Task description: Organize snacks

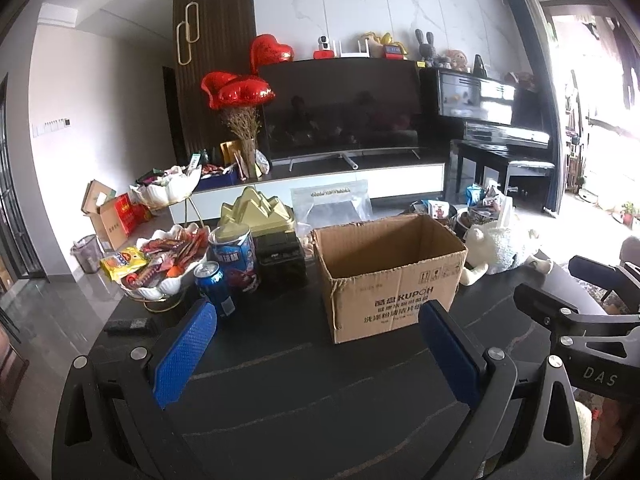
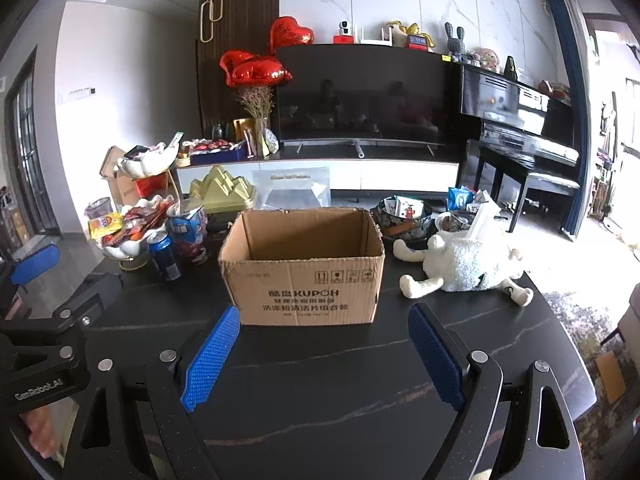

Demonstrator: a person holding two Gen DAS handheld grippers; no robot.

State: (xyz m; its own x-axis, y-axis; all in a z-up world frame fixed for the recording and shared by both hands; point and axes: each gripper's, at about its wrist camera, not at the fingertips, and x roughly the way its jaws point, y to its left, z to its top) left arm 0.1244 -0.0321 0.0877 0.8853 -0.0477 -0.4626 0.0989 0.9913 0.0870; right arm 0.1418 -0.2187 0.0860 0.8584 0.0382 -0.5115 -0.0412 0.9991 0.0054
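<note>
An open, empty cardboard box point(image 1: 394, 278) point(image 2: 304, 268) stands on the dark table point(image 1: 304, 380) point(image 2: 320, 392). Left of it a white shell-shaped dish point(image 1: 160, 264) point(image 2: 128, 232) holds several snack packets. A blue can point(image 1: 214, 286) point(image 2: 164, 256) and a blue tin point(image 1: 236, 260) point(image 2: 188, 228) stand beside the dish. My left gripper point(image 1: 318, 316) is open and empty, in front of the box. My right gripper point(image 2: 324, 320) is open and empty, just short of the box's front face.
A white plush toy point(image 1: 500, 246) point(image 2: 464, 264) lies right of the box. Dark bowls with packets point(image 2: 404, 216) point(image 1: 436, 212) sit behind it. A gold ornament point(image 1: 258, 214) point(image 2: 222, 190) on a black box and a clear bag point(image 1: 332, 204) stand behind the cardboard box.
</note>
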